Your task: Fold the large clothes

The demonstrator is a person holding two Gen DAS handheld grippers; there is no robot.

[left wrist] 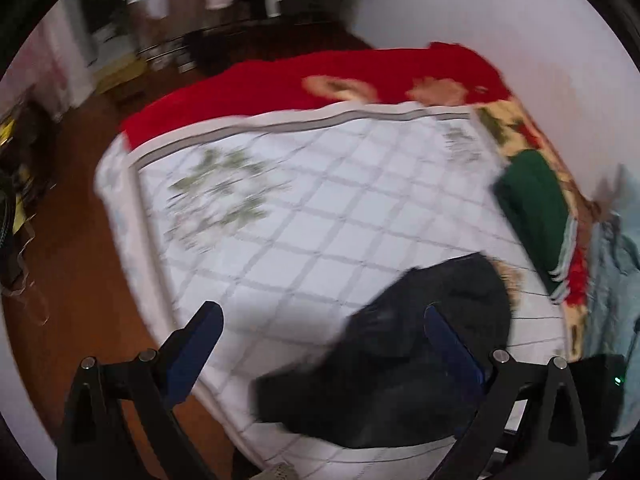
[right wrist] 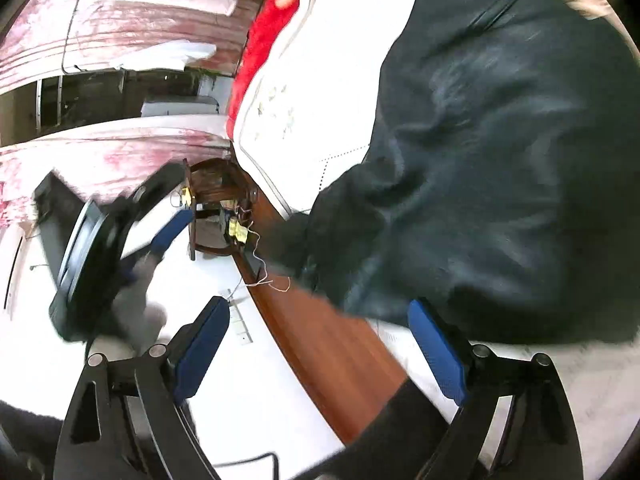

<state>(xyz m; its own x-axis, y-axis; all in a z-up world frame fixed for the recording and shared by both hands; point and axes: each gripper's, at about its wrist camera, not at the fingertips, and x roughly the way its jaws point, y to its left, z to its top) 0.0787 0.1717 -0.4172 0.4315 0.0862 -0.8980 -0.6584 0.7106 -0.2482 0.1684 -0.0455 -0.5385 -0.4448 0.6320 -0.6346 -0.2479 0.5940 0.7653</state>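
Black cloth, a crumpled dark garment (left wrist: 400, 356), lies on the white quilted bedspread (left wrist: 320, 208) at the lower right of my left wrist view, and it fills the right side of the right wrist view. My left gripper (left wrist: 324, 320) is spread wide and holds nothing, with its right finger over the garment. My right gripper (right wrist: 320, 320) is also released, empty, at the garment's lower edge. Toward the top of the left view a red blanket (left wrist: 260, 92) covers the bed's far end; a folded green cloth (left wrist: 532, 208) sits at the right edge. Brown wooden floor (left wrist: 80, 272) borders the bed on the left. Both views are blurred.
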